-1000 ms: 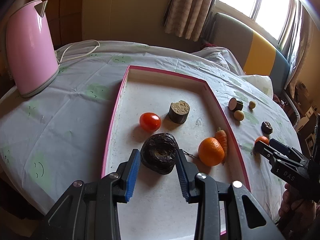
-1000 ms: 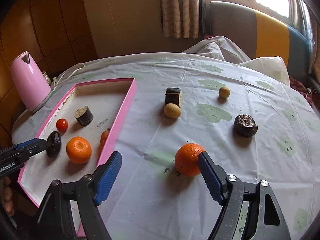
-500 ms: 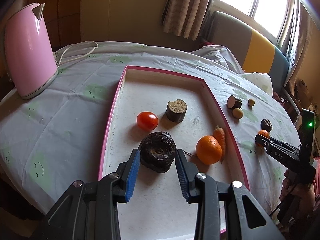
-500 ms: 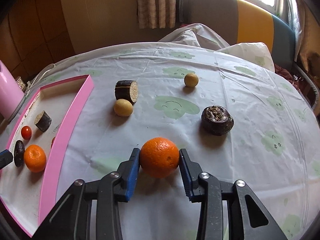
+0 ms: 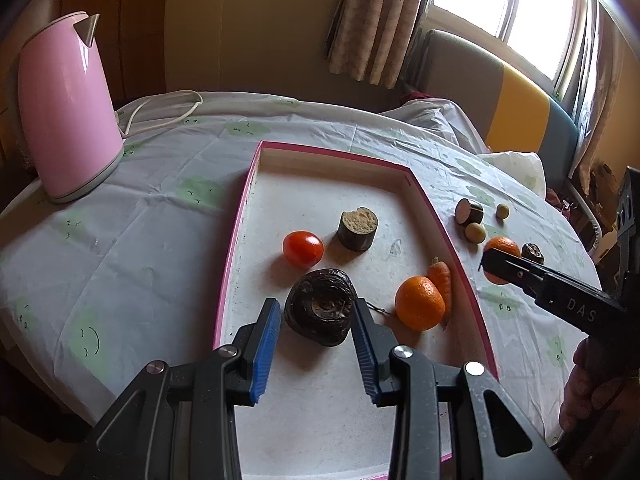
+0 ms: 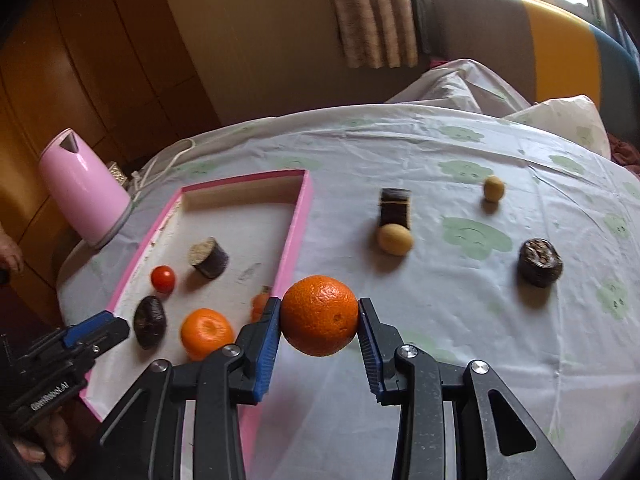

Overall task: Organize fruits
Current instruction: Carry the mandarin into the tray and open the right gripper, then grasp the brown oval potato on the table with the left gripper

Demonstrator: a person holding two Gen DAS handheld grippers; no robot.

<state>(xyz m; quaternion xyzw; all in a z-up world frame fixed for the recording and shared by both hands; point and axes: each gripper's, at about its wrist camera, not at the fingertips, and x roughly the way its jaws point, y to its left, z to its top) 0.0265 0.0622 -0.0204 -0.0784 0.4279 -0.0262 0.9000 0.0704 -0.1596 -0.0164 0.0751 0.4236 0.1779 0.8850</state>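
My right gripper [image 6: 319, 334] is shut on an orange [image 6: 319, 320] and holds it above the tablecloth beside the pink tray [image 6: 295, 232]. My left gripper [image 5: 314, 334] is open around a dark round fruit [image 5: 321, 312] that rests on the tray floor [image 5: 320, 400]; a small gap shows on its left side. The tray also holds a tomato [image 5: 303, 249], a dark cut chunk [image 5: 357, 230], a second orange [image 5: 419, 303] and a carrot [image 5: 442, 280]. The right gripper and its orange [image 5: 502, 249] show at the right of the left wrist view.
A pink kettle [image 5: 64, 108] with a white cord stands at the table's far left. On the cloth right of the tray lie a dark cut piece [image 6: 395, 209], two small yellow fruits [image 6: 395, 239] [image 6: 493, 188] and a dark round fruit [image 6: 539, 262].
My right gripper closed on the orange, lifted it off the cloth and carried it left toward the tray. My left gripper opened slightly around the dark fruit.
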